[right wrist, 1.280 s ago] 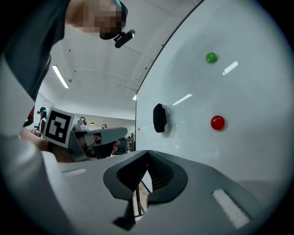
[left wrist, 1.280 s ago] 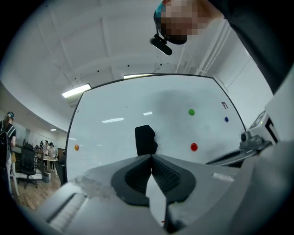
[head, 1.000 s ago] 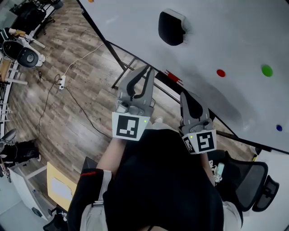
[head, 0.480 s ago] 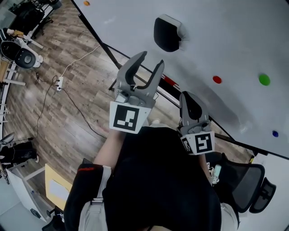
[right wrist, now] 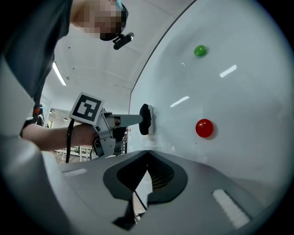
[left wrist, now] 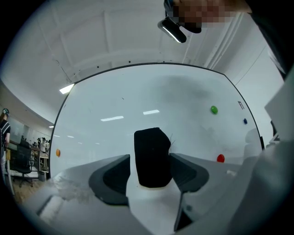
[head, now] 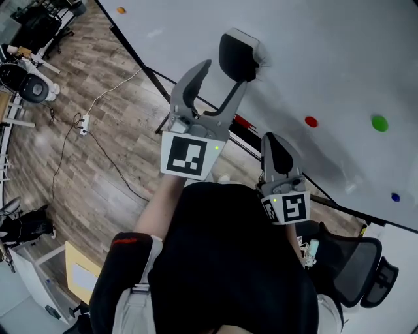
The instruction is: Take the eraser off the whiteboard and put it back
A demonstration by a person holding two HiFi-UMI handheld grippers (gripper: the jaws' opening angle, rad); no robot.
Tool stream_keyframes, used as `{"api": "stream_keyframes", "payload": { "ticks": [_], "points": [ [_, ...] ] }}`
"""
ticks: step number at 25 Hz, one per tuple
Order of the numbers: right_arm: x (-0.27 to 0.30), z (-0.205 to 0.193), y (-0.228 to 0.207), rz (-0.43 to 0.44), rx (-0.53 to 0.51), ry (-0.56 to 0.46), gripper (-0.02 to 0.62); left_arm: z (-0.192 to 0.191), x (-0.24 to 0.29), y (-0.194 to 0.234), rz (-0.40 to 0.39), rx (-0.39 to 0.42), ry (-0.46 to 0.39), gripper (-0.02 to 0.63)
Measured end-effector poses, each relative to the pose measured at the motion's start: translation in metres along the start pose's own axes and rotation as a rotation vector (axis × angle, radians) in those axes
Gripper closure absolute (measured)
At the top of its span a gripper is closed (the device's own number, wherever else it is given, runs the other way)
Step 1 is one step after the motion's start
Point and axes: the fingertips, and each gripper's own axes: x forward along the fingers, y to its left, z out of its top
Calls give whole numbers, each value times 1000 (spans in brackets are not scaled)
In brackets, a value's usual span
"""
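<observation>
**Item 1. L hand / left gripper** (head: 224, 74): forearm is stretched fwd toward the whiteboard (head: 326, 52), gripper aimed about level at the board face. Jaws are wide apart and opening. The eraser (left wrist: 152, 156) is framed between them, not clamped. A gap is seen at the left pad; contact at the right pad can't be told.

**Item 2. R hand / right gripper** (head: 277, 153): held lower and nearer the body, pointed level along the board. Jaws are closed together, nothing held.

**Item 3. Eraser:** black, stuck upright on the board face, upper-left area.

**Item 4. Magnets on board:** red (head: 311, 121), green (head: 379, 122), blue (head: 395, 196), orange (head: 121, 10). All are well apart from the eraser.

**Item 5. Misc.:** wood floor (head: 98, 156) w/ cable; black chair (head: 356, 261) at the person's right.
</observation>
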Motion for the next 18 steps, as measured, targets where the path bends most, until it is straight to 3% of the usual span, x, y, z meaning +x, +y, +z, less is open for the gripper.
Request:
{"api": "stream_keyframes", "payload": {
  "ticks": [18],
  "points": [
    [6, 0, -11, -48, -22, 5, 594, -3, 27, 0, -31, -14, 18, 339]
  ]
}}
